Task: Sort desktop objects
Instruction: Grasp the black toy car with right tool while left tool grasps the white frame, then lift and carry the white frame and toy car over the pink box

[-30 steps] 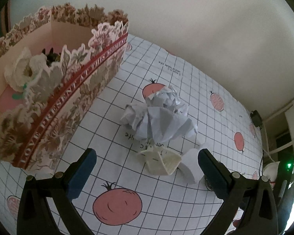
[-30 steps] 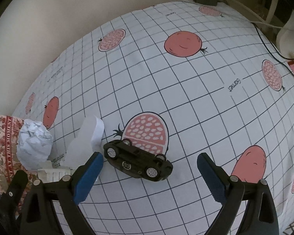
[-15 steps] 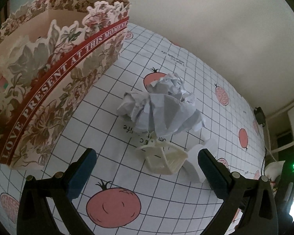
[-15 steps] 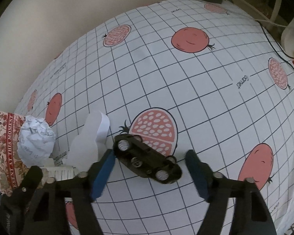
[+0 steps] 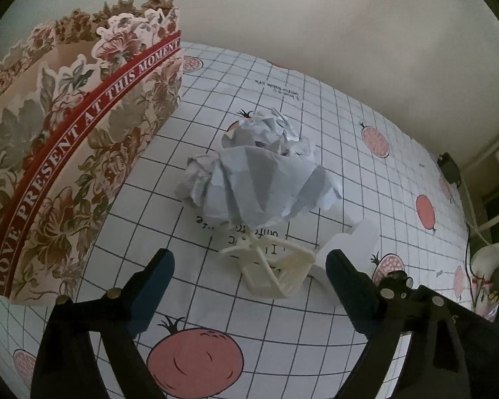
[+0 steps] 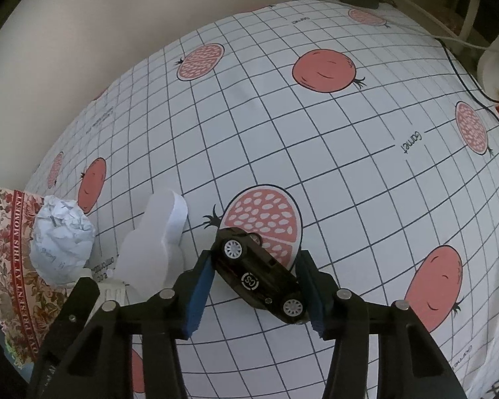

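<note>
Black toy car [image 6: 261, 276] tipped on its side, clamped between the right gripper [image 6: 254, 291] pads over the tablecloth [image 6: 332, 153]. Left gripper [image 5: 249, 286] spread wide, holding nothing, above the white clip [image 5: 272, 271]; crumpled paper [image 5: 259, 183] just beyond. Floral box [image 5: 66, 153] at left, contents hidden

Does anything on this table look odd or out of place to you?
Yes. The small black toy car lies on its side between the right tongs, wheels facing the camera rather than down on the checked tablecloth. A crumpled ball of white paper also sits loose beside the floral cardboard box.
</note>
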The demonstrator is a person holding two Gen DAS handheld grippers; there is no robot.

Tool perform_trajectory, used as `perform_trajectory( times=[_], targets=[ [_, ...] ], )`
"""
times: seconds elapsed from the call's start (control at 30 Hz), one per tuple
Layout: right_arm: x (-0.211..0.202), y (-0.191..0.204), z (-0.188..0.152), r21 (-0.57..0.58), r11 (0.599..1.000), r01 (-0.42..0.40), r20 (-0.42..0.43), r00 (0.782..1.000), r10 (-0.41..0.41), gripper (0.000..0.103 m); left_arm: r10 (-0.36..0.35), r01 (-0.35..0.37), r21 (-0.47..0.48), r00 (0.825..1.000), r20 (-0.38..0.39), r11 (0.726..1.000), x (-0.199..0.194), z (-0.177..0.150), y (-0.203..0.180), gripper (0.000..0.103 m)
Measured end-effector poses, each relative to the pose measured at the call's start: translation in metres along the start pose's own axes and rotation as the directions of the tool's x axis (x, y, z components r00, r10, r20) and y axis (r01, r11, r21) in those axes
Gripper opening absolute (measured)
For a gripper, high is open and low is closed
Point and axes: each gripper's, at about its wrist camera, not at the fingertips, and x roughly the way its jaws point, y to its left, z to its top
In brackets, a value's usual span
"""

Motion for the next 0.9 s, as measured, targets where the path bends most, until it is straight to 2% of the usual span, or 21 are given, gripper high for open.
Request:
perform_trajectory(
  times=[0.1,0.13,0.17,0.4,0.43,0.63,0.9],
  targets=[
    [-0.001,-0.001,0.0,0.003,1.0,-0.006,0.0,1.0,0.006,0.05,0.003,-0.003,0.013,1.0,-0.001,1.0,0.0,-0.001,-0.003,0.088],
    [-0.001,-0.001,0.0,0.006,1.0,-0.008,0.0,1.0,0.008,0.043,0.005,-0.005,0.017,1.0,-0.002,1.0,0.001,-0.001,-0.003,0.081],
    [-0.002,-0.003,0.0,0.012,1.0,-0.006,0.0,1.0,0.006,0.04,0.009,-0.008,0.022,1.0,-0.007,1.0,0.002,-0.001,-0.004,0.08],
    [-0.004,-0.006,0.001,0.023,1.0,-0.014,0.002,1.0,0.013,0.039,0.0,0.001,0.041,1.0,-0.023,0.999,0.007,-0.003,-0.007,0.065],
    [-0.004,-0.006,0.001,0.023,1.0,-0.015,0.002,1.0,0.015,0.039,-0.003,0.004,0.045,1.0,-0.025,0.999,0.008,-0.003,-0.007,0.06],
    [0.0,-0.018,0.012,0.045,0.998,-0.044,0.001,0.999,0.044,0.039,-0.001,0.003,0.058,1.0,-0.025,0.998,0.009,-0.003,-0.01,0.059],
    [-0.018,-0.019,0.014,0.055,0.997,-0.062,0.041,0.997,0.059,0.039,-0.011,0.012,0.062,1.0,-0.016,0.998,0.003,-0.003,-0.011,0.059]
  ],
)
